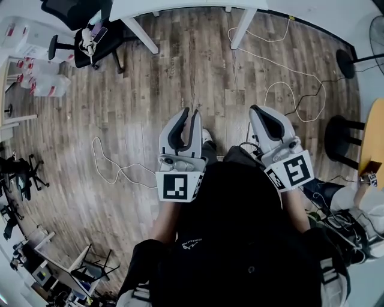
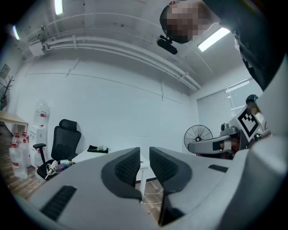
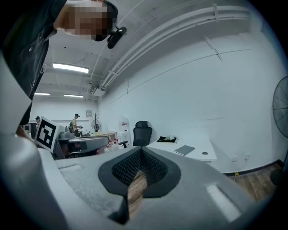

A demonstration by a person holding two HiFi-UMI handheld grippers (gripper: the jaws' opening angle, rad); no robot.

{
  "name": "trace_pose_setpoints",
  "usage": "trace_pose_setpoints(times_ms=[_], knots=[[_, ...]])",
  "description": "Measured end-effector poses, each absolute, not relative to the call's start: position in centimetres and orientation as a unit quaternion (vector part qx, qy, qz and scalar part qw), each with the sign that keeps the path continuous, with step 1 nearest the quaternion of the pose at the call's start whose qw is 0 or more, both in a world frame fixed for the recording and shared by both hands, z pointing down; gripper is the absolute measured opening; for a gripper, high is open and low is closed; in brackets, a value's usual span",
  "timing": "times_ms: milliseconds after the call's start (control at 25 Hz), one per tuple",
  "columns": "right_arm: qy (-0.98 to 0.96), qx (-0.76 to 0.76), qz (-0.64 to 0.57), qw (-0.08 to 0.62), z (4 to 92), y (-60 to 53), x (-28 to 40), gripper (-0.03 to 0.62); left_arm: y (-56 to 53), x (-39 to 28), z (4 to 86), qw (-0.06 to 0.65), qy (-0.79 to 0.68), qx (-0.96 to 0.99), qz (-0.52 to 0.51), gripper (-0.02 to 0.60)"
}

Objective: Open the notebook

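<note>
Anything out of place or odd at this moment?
Nothing looks spilled or damaged. Loose cables trail across the wood floor. The notebook lies flat, apparently closed, on the white table, far from the left gripper and right gripper.

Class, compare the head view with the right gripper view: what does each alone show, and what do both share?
Only the head view: white cables trailing across the brown wood-plank floor. Only the right gripper view: the flat grey notebook lying on the white table, and the ceiling strip lights. Both: that table, the black office chair, and the left hand-held gripper, jaws slightly apart.
</note>
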State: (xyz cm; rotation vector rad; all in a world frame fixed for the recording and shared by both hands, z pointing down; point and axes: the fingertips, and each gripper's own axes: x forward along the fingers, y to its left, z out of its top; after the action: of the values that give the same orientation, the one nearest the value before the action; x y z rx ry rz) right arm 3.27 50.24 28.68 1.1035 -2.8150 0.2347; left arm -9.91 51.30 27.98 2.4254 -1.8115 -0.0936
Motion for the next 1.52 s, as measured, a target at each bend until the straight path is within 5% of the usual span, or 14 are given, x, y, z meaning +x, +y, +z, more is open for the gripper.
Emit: trace_pose_setpoints(times_ms=[1520], knots=[[-0.936,0.338,0.073,0.064,30.0,29.1,-0.8,0.005,32.5,-13.6,28.9,0.070,-0.628,0.775,-0.020,0.064]])
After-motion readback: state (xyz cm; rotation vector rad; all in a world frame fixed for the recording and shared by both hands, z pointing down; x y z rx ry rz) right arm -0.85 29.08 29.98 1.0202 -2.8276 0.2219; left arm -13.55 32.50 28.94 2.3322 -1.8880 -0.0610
